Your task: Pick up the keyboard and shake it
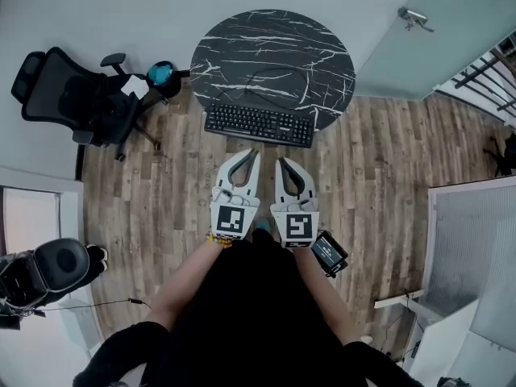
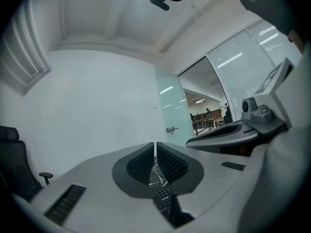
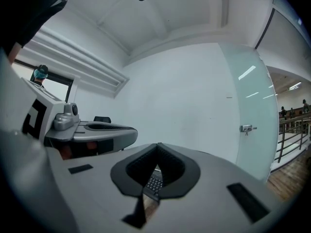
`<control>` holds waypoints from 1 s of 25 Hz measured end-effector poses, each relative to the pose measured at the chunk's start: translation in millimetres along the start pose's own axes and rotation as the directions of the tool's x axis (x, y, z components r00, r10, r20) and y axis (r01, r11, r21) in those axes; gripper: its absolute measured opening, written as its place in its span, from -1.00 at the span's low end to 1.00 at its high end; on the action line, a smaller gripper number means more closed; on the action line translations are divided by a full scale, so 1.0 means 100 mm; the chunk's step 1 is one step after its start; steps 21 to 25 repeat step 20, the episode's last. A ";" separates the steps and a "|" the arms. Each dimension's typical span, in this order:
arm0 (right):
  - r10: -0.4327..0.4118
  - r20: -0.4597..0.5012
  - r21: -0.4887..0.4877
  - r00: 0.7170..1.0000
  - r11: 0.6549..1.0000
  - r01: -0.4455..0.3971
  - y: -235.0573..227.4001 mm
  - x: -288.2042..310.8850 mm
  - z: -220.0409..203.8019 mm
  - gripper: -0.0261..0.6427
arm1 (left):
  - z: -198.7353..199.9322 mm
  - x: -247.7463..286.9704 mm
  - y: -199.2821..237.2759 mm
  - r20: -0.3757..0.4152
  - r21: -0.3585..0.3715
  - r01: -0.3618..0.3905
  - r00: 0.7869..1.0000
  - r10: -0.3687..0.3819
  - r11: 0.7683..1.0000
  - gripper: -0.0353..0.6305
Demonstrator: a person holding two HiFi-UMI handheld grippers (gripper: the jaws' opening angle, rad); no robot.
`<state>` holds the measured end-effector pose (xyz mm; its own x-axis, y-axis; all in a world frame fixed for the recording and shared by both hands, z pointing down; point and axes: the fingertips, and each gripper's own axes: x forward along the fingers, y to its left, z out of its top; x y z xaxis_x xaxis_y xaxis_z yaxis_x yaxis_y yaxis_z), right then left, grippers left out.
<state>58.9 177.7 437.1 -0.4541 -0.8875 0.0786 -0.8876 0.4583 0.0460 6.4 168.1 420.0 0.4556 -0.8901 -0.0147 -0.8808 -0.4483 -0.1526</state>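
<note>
A black keyboard (image 1: 259, 125) lies on the near edge of a round black marble table (image 1: 274, 47). My left gripper (image 1: 255, 153) and right gripper (image 1: 280, 162) are held side by side just short of the keyboard, pointing level toward it, apart from it. Both are shut with nothing between the pads. In the left gripper view the left gripper (image 2: 155, 144) shows its jaws together, a strip of keyboard (image 2: 163, 196) showing below them. In the right gripper view the right gripper (image 3: 157, 145) is likewise closed, with keyboard (image 3: 154, 183) keys beneath.
A black office chair (image 1: 76, 95) stands left of the table, a teal object (image 1: 160, 74) beside it. A frosted glass door (image 1: 414, 18) and a railing (image 1: 484, 75) are at the far right. A white desk (image 1: 476, 240) is at the right, dark equipment (image 1: 48, 268) at the lower left.
</note>
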 end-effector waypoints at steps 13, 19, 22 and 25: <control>0.014 -0.010 0.049 1.000 0.999 -0.014 -0.11 0.03 -0.08 -0.83 | -0.01 0.02 -0.04 0.011 0.003 -0.002 1.000 0.002 1.000 -0.82; 0.018 -0.009 0.062 1.000 0.998 -0.018 -0.12 0.00 -0.09 -0.83 | -0.03 0.00 0.04 0.015 0.022 -0.019 1.000 0.019 1.000 -0.82; 0.018 -0.009 0.071 1.000 0.997 -0.017 -0.13 0.00 -0.09 -0.83 | -0.03 0.00 0.04 0.014 0.028 -0.020 1.000 0.019 0.999 -0.82; 0.018 -0.009 0.071 1.000 0.997 -0.017 -0.13 0.00 -0.09 -0.83 | -0.03 0.00 0.04 0.014 0.028 -0.020 1.000 0.019 0.999 -0.82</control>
